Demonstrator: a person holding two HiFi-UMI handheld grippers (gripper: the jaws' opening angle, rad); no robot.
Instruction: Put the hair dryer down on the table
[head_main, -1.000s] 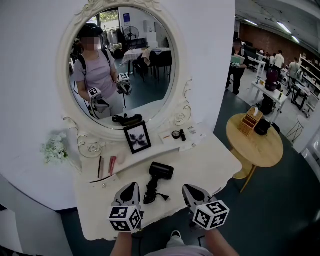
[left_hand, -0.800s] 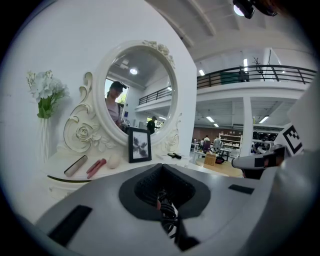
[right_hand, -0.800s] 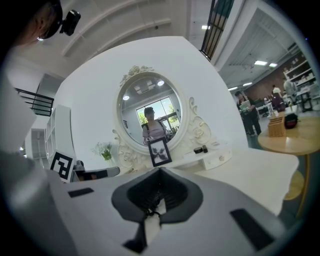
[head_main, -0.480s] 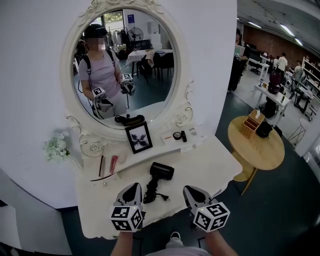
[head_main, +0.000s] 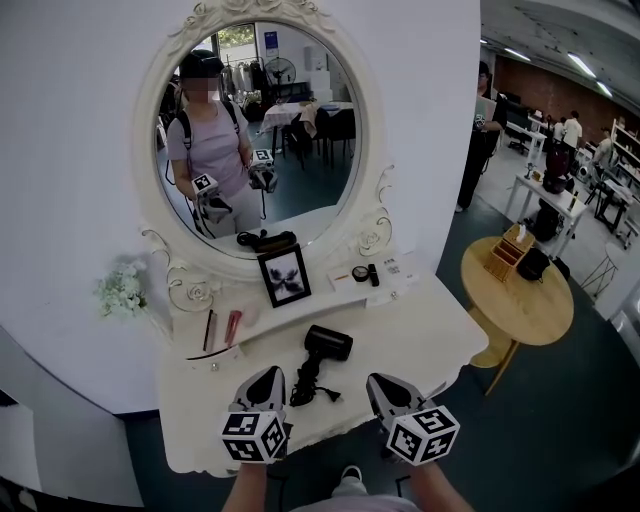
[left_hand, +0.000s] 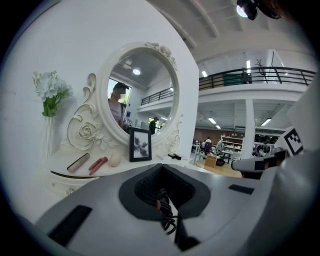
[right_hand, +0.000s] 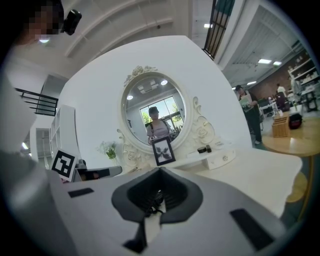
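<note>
Bearing the hair dryer (head_main: 326, 343), a white table (head_main: 430, 330) stands under a mirror (head_main: 260, 130).

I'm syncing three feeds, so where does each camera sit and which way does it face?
Head view: on the person's head, facing steeply down at the dressing table and hair dryer; forearms, left hand-held gripper and right hand-held gripper show.
Left gripper view: on the left hand-held gripper, facing the mirror past its shut jaws; the right hand-held gripper shows at right.
Right gripper view: on the right hand-held gripper, facing the mirror; the left hand-held gripper shows at left.
Shared: both gripper views catch the photo frame.
</note>
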